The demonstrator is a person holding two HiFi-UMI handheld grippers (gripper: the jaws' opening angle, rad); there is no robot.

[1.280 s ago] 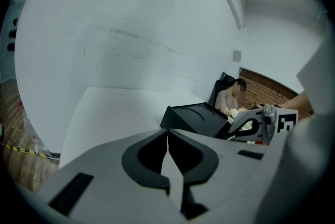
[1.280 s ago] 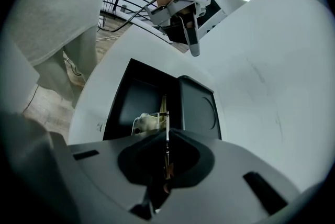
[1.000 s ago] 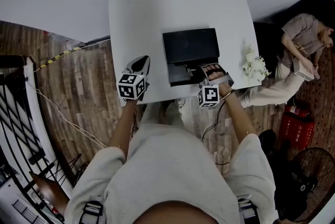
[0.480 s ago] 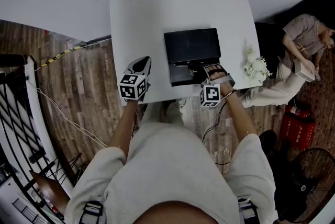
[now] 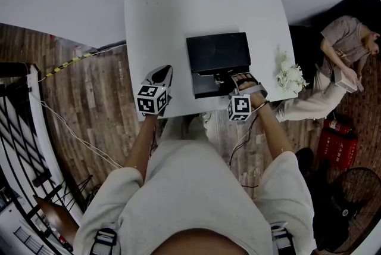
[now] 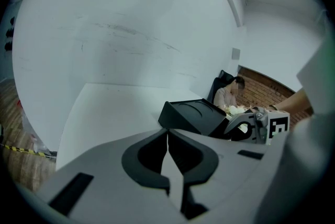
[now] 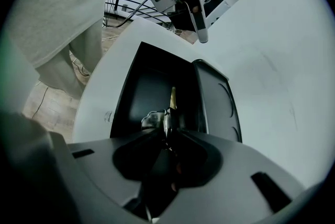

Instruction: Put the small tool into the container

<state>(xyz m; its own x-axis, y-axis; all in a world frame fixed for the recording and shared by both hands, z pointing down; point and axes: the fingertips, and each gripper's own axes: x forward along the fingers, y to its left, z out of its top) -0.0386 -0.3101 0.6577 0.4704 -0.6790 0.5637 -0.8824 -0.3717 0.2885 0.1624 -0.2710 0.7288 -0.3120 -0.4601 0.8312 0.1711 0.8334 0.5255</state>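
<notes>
A black container (image 5: 217, 63) with its lid (image 7: 214, 102) raised stands on the white table (image 5: 178, 15). My right gripper (image 5: 240, 80) is at its open front part. In the right gripper view the small metal tool (image 7: 170, 108), with a yellowish tip, sticks out from the tips of my right gripper (image 7: 167, 131) over the container's dark inside (image 7: 136, 92). The jaws are opening with the tool still between them. My left gripper (image 5: 159, 73) rests near the table's front left edge, left of the container, shut and empty (image 6: 167, 136).
A bunch of white flowers (image 5: 290, 76) lies on the table's right edge beside the container. A seated person (image 5: 345, 45) is beyond the table's right side. A red crate (image 5: 336, 140) and a fan (image 5: 351, 200) stand on the wooden floor.
Both grippers stay almost where they were; the right one has edged slightly further over the container's front.
</notes>
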